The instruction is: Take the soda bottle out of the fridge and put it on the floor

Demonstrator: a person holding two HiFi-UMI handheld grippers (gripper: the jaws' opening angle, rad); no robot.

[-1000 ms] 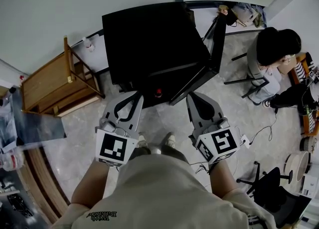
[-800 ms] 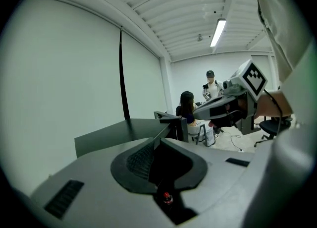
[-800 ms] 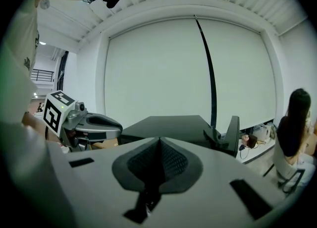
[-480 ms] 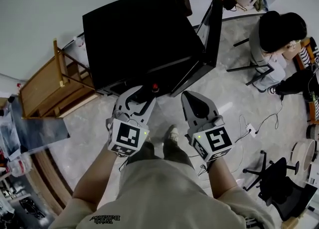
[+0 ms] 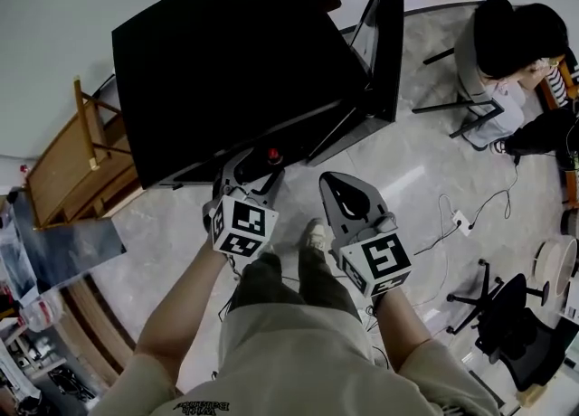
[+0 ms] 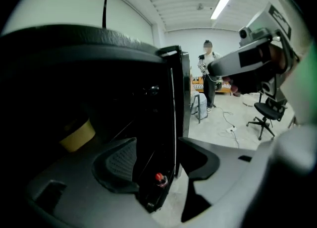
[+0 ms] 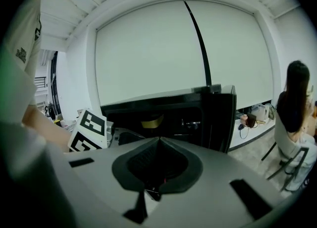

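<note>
The black fridge (image 5: 235,52) stands with its door (image 5: 384,43) swung open to the right. The soda bottle, dark with a red cap (image 5: 272,154), stands low in the fridge's open front. In the left gripper view the bottle (image 6: 159,177) shows in the gap between the jaws, farther in and untouched. My left gripper (image 5: 253,168) (image 6: 158,155) is open just before the bottle; its jaws have just been opening, with nothing pressed between them. My right gripper (image 5: 336,186) (image 7: 158,140) is shut and empty, over the floor to the right of the bottle.
A yellow object (image 6: 78,135) sits inside the fridge at the left. A wooden rack (image 5: 72,161) stands left of the fridge. A seated person (image 5: 507,52), an office chair (image 5: 516,333) and a power strip with cable (image 5: 460,220) are at the right.
Both grippers came down and forward toward the fridge's lower front. The left jaws went from shut to open. The fridge fills more of the head view.
</note>
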